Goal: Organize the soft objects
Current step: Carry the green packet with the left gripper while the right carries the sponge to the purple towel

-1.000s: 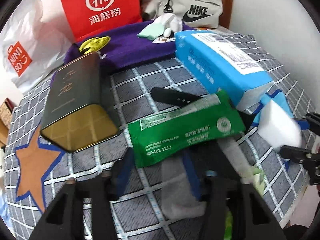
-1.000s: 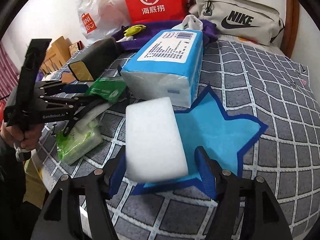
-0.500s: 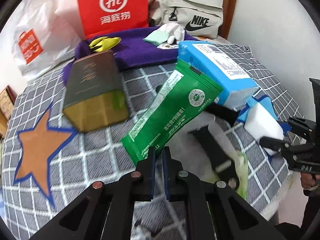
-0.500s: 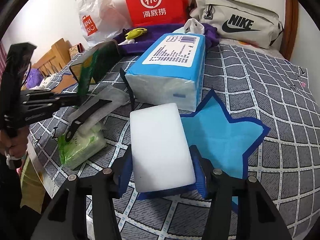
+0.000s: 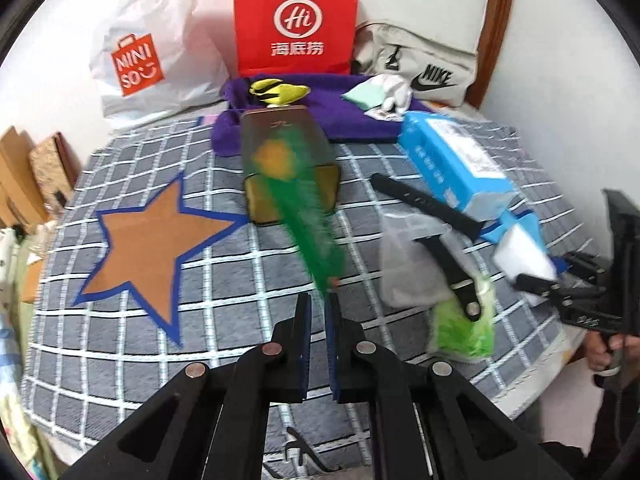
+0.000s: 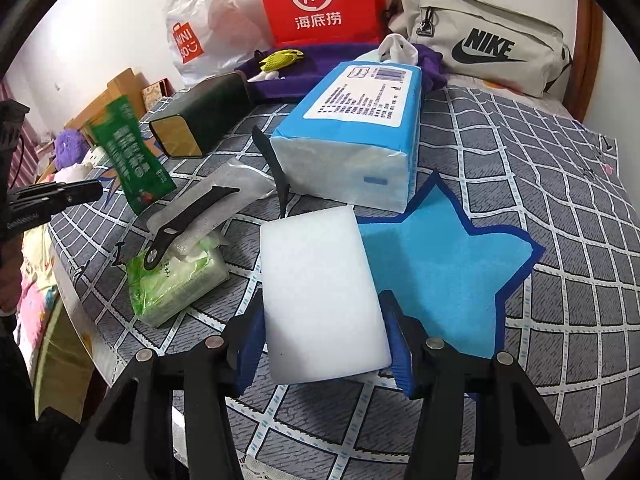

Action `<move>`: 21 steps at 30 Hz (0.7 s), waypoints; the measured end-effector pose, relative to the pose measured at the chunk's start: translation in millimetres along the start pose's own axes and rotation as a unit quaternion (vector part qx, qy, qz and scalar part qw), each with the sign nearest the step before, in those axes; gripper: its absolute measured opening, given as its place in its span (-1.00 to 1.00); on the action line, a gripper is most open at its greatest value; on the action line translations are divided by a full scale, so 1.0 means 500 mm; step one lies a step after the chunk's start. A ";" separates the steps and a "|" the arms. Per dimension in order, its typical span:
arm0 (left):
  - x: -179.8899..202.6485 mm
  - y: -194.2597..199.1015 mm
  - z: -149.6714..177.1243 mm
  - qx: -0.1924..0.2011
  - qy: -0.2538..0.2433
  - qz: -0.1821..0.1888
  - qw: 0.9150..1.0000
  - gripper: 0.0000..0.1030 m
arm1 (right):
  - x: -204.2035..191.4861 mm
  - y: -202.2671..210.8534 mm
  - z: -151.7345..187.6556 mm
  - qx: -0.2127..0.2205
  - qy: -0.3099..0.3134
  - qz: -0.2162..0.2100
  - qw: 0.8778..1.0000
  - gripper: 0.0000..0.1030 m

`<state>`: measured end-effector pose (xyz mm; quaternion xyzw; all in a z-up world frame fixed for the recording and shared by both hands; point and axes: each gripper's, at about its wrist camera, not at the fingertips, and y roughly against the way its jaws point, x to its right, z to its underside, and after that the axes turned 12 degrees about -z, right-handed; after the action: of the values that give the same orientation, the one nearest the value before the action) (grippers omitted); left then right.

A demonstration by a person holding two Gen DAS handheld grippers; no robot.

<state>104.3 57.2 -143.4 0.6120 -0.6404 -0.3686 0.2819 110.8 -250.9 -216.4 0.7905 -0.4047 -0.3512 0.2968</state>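
Over the orange star [image 5: 148, 248], at about nine o'clock in the left wrist view, lies the likely landing place for the green packet [image 5: 308, 216], which the left gripper [image 5: 318, 320] pinches by its near corner, the jaws almost touching on the thin foil and the packet standing up and away toward twelve o'clock, blurred. To do this step well the person should probably carry it low and level so it does not swing, and loosen the jaws only once the packet lies flat on the patch. Further right, a soft tissue pack [image 5: 464, 328] with a black strap [image 5: 448, 268] across it waits at four o'clock, and the blue tissue block [image 5: 452, 164] lies at two o'clock. On the right side, the right gripper [image 6: 324, 340] clasps the white sponge [image 6: 320, 300] across its width, the pads pressed to both long edges, beside the blue star [image 6: 452, 264] at three o'clock; a light squeeze seems wise, since foam deforms. Everything rests on a grey checked cover [image 6: 560, 184] over a bed. At the far edge a dark tin [image 5: 288, 152] and a purple cloth [image 5: 340, 120] lie before a white shopping bag [image 5: 148, 40], a red paper bag [image 5: 296, 20] and a beige waist bag [image 6: 488, 48] against the pale wall.
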 end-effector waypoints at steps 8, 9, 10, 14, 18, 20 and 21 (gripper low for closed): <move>-0.017 -0.074 -0.004 -0.045 0.052 -0.004 0.998 -0.42 | 0.008 -0.001 0.000 -0.006 -0.005 -0.001 1.000 0.04; -0.021 -0.081 -0.005 -0.049 0.062 -0.011 0.997 -0.31 | 0.010 -0.002 0.000 -0.007 -0.007 -0.002 1.000 0.04; -0.025 -0.091 -0.009 -0.054 0.075 -0.016 0.996 -0.23 | 0.012 -0.004 -0.002 -0.008 -0.010 -0.004 1.000 0.04; -0.048 -0.119 -0.022 -0.069 0.126 -0.032 0.989 0.07 | 0.018 -0.004 -0.006 -0.006 -0.013 -0.007 1.000 0.04; -0.060 -0.154 -0.038 -0.087 0.164 -0.047 0.981 0.13 | 0.017 -0.009 -0.008 -0.007 -0.013 -0.009 1.000 0.08; -0.054 -0.164 -0.052 -0.081 0.170 -0.055 0.981 0.22 | 0.012 -0.015 -0.009 -0.008 -0.006 -0.006 1.000 0.12; -0.051 -0.172 -0.059 -0.083 0.172 -0.061 0.980 0.28 | 0.010 -0.018 -0.009 -0.009 -0.003 -0.001 1.000 0.12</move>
<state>180.1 80.7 -194.5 0.6784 -0.5112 -0.3261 0.4149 120.2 -249.8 -222.0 0.7875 -0.4012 -0.3573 0.3021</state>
